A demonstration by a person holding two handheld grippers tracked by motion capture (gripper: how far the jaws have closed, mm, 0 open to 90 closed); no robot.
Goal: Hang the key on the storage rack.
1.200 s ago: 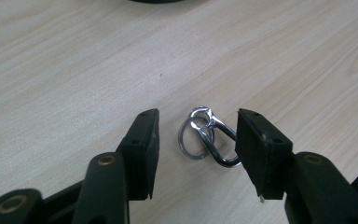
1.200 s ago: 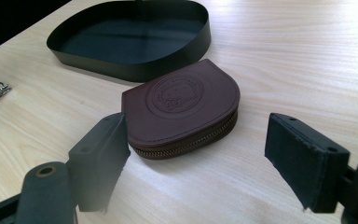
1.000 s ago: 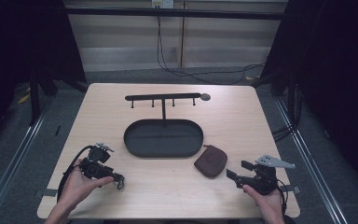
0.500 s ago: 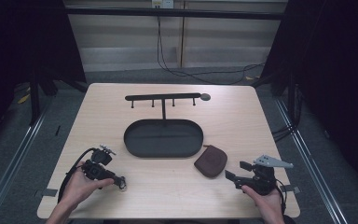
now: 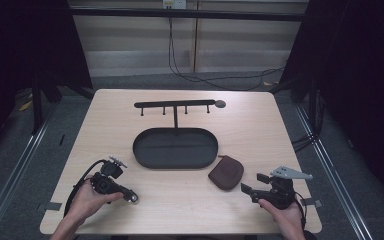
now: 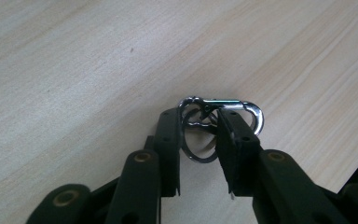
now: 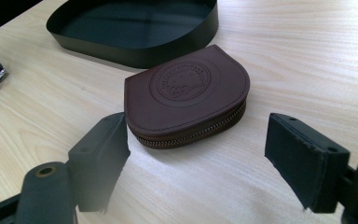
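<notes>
Between left gripper (image 6: 198, 140) jaws: key ring (image 6: 219, 122) clamped, unhung. Ahead of gaping right gripper (image 7: 196, 158): pouch (image 7: 186, 95) ungrasped.

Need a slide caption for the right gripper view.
Open right gripper facing a zipped brown leather pouch on the wooden table, black oval tray behind.

Pale matt wood-grain table (image 5: 260, 125), glossy metal carabiner (image 6: 223, 114), embossed brown leather pouch (image 7: 186, 95), matt black tray (image 5: 175, 148)
</notes>
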